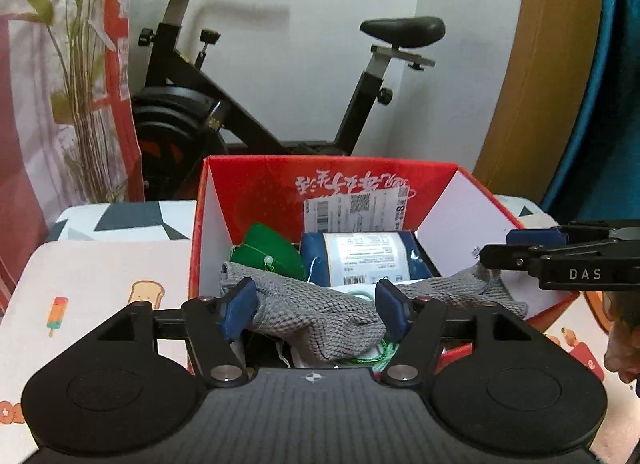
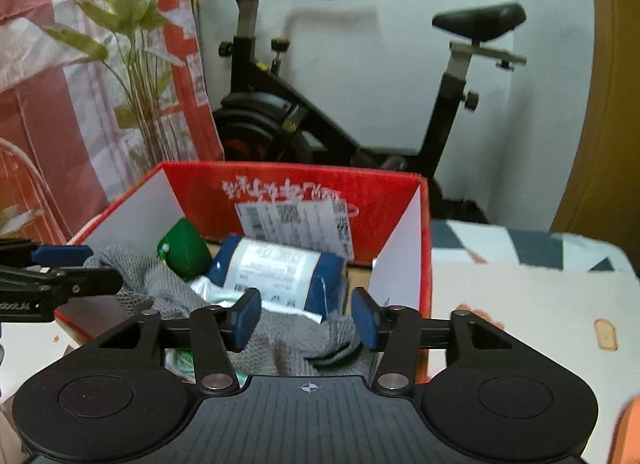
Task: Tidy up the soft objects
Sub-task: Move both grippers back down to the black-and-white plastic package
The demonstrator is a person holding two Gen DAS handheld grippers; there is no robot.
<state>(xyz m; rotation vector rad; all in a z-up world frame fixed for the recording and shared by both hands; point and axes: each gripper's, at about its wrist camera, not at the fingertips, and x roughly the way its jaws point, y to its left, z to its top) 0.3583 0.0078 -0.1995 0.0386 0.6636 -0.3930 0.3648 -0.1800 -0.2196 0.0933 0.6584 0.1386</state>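
Red cardboard box (image 1: pixel 460 203) sat on a cartoon-print mat (image 1: pixel 100 284) over a geometric-print cover; exercise bike (image 1: pixel 240 103), plant (image 1: pixel 80 63) and white wall at the far side. Left gripper (image 1: pixel 316 310) and right gripper (image 2: pixel 306 318) both released, grey knit cloth (image 1: pixel 312 316) draped over the box's near edge between their pads

Left claw (image 1: pixel 316 310): points forward and down, jaws apart, blue pads (image 1: pixel 238 310) clear of what lies between them, no grip. Seen from the right wrist view, it enters from the left edge, roughly level.

Right claw (image 2: pixel 306 318): same downward pitch, jaws apart, pads (image 2: pixel 366 318) not pressing. From the left wrist view it enters from the right edge; part of a hand (image 1: pixel 622 348) shows below it.
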